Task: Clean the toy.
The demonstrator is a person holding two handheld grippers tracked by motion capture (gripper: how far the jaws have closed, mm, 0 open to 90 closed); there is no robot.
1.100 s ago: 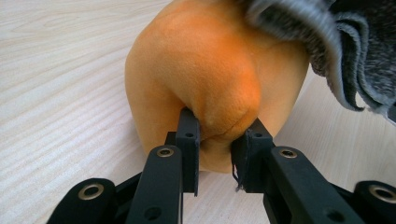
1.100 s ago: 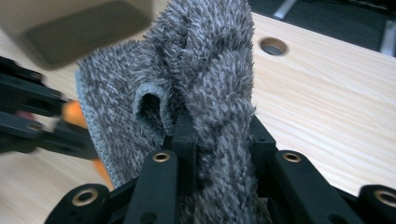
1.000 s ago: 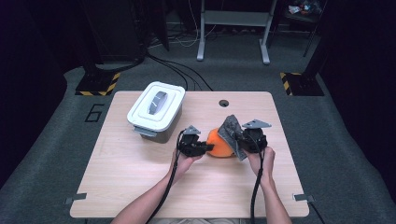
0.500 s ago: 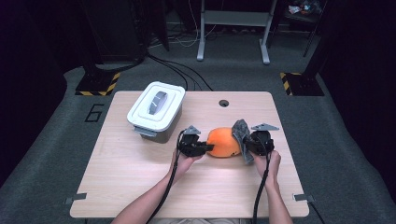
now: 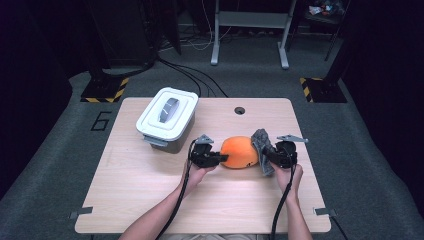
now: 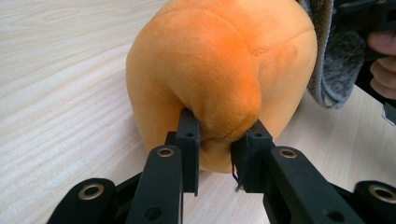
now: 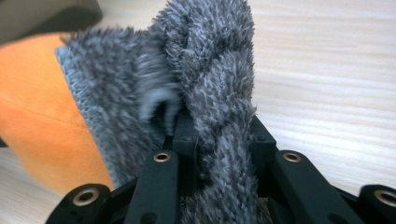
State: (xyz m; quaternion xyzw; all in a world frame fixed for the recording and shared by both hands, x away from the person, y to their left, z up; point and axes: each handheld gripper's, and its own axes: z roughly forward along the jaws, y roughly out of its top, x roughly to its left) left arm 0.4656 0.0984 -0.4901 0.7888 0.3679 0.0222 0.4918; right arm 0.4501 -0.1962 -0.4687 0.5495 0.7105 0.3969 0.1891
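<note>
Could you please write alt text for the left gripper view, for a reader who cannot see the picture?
The left gripper pinches a fold of an orange plush toy between its two black jaws, on a light wooden table. At the upper right, a grey fluffy cloth lies against the toy, with fingers of the person's other hand beside it.

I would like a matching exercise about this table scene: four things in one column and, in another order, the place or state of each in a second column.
Things:
1. orange plush toy
2. grey fluffy cloth
3. white lidded box
4. round hole

Places or states:
A. clamped in the right hand-held gripper, against the toy's right side
B. in the table top near its far edge
C. pinched by the left hand-held gripper at its left end
D. stands shut at the table's far left

Pairs: 1-C, 2-A, 3-D, 4-B
</note>
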